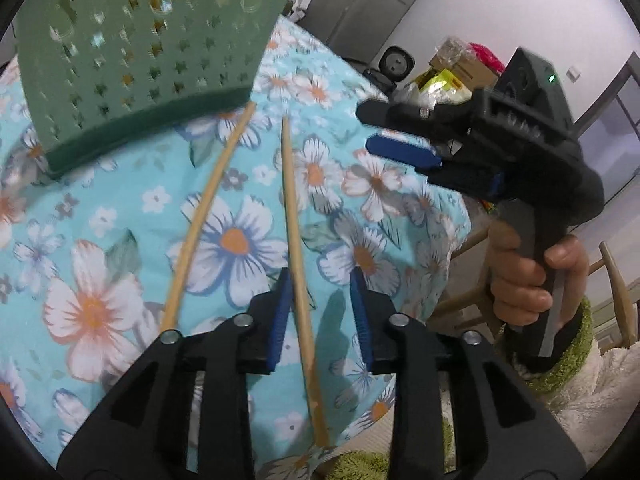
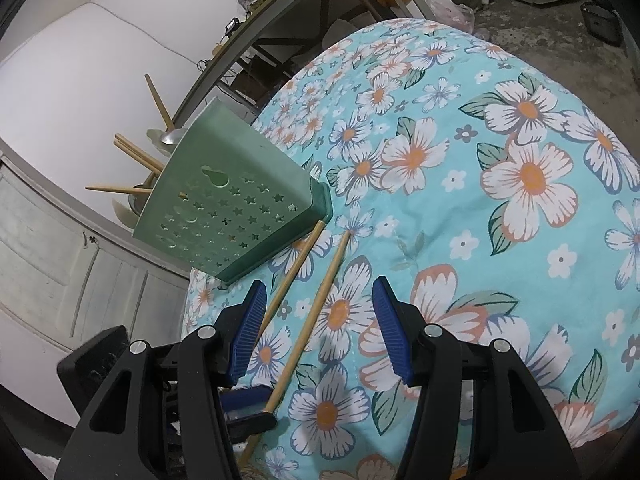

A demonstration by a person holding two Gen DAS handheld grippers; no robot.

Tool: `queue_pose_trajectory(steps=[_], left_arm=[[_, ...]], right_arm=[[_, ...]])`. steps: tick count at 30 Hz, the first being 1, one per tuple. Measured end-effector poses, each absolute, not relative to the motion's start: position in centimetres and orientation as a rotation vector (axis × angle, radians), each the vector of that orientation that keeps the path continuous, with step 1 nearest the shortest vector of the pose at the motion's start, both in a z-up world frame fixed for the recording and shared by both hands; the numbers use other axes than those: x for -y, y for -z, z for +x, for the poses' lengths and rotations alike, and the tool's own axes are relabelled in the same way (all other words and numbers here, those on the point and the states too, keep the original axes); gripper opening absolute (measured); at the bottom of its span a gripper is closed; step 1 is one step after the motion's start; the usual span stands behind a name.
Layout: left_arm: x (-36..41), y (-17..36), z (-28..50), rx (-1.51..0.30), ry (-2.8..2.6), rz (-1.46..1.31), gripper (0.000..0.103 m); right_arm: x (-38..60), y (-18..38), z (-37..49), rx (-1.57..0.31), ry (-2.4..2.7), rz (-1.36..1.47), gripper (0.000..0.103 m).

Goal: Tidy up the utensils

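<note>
Two pale wooden chopsticks lie loose on the flowered turquoise tablecloth (image 2: 520, 128), likely the last strays, their tips towards the green perforated plastic utensil holder (image 2: 224, 216) ahead. The left gripper (image 1: 320, 312) stands wide open, straddling the nearer chopstick (image 1: 294, 216), not yet pinching; the other chopstick (image 1: 208, 208) lies left of it. The right gripper (image 2: 320, 332) hangs open, empty.

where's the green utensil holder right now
In the right wrist view the green utensil holder stands on the floral tablecloth at its left edge, beside the far tips of the two loose chopsticks.
</note>
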State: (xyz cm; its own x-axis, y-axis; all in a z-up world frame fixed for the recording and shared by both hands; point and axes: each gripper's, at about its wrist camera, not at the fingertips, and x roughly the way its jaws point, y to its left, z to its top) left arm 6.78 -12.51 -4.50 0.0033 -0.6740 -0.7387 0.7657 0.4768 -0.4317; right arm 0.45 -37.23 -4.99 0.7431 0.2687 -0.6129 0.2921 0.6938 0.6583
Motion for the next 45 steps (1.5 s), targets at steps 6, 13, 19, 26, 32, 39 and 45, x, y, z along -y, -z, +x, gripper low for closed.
queue_pose_trajectory(steps=[6,13,19,26,32,39,45], left_arm=[[10.8,2.4,8.2,-0.977,1.067,0.11,0.032],[9.8,3.2,9.9,-0.971,0.95,0.152,0.032],[9.3,3.8,10.1,-0.962,0.914,0.189,0.032],[9.5,4.2,9.9,-0.954,0.896,0.239,0.032],[10.4,4.8,9.5,-0.938,0.865,0.316,0.032],[11.4,5.7,9.1,-0.919,0.832,0.395,0.026],[12.0,5.7,8.5,-0.901,0.843,0.435,0.008]], right_arm=[[37.1,5.1,0.5,-0.767,0.021,0.803,0.054],[35.2,6.2,2.3,-0.833,0.026,0.757,0.045],[33.5,7.7,4.2,-0.895,0.073,0.693,0.037],[31.9,7.5,5.2,-0.908,0.156,0.545,0.018],[33.4,7.7,4.2,-0.895,0.145,0.637,0.01],[34.9,8.0,2.4,-0.879,0.165,0.685,0.007],[35.0,8.2,2.1,-0.872,0.161,0.697,0.007]])
